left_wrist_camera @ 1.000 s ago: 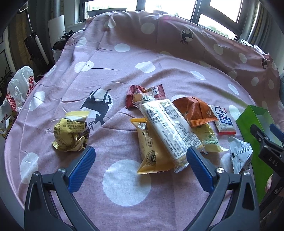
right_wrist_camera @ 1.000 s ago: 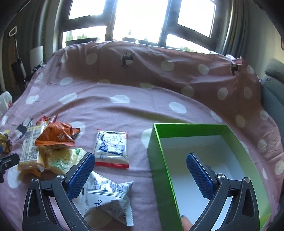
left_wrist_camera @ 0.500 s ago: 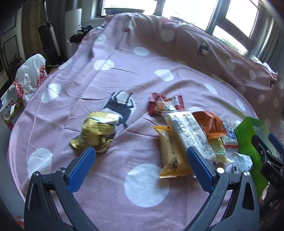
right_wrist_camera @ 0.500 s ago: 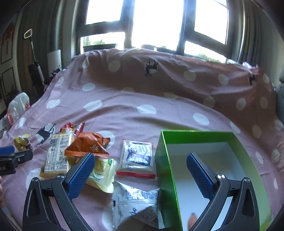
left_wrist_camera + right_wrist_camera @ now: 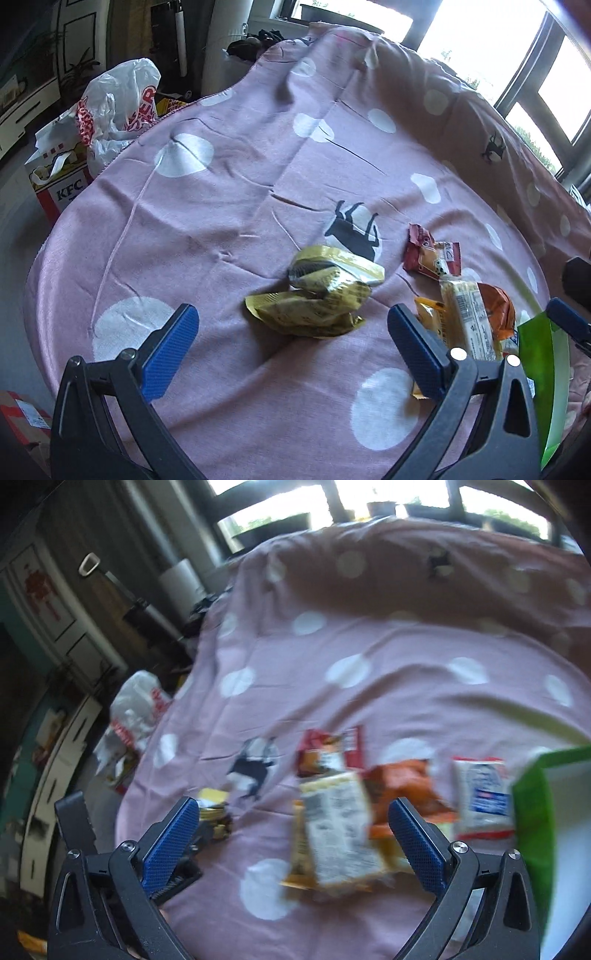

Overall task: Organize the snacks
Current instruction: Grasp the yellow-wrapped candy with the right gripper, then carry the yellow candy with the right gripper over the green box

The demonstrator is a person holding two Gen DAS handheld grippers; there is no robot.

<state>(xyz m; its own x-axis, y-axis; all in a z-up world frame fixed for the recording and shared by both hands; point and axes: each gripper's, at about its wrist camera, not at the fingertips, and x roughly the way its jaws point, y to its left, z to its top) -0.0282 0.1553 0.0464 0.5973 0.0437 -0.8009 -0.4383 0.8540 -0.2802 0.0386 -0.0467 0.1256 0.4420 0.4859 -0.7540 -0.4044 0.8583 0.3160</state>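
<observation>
- Facing the crumpled yellow packet (image 5: 317, 295), the left gripper (image 5: 291, 336) has its fingers spread wide and empty; the packet lies just beyond them, centred, long axis left to right.
- The right gripper (image 5: 291, 827), also wide open and empty, hangs over the snack pile (image 5: 343, 834), the green box (image 5: 543, 812) to its right.
- A second ago the left gripper faced the pile, the packet off to its left.

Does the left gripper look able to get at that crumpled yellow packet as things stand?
Probably yes. The left gripper is open and points straight at the crumpled yellow packet, which lies alone on the pink cloth, apart from the snack pile to its right. Nothing sits between them.
</observation>
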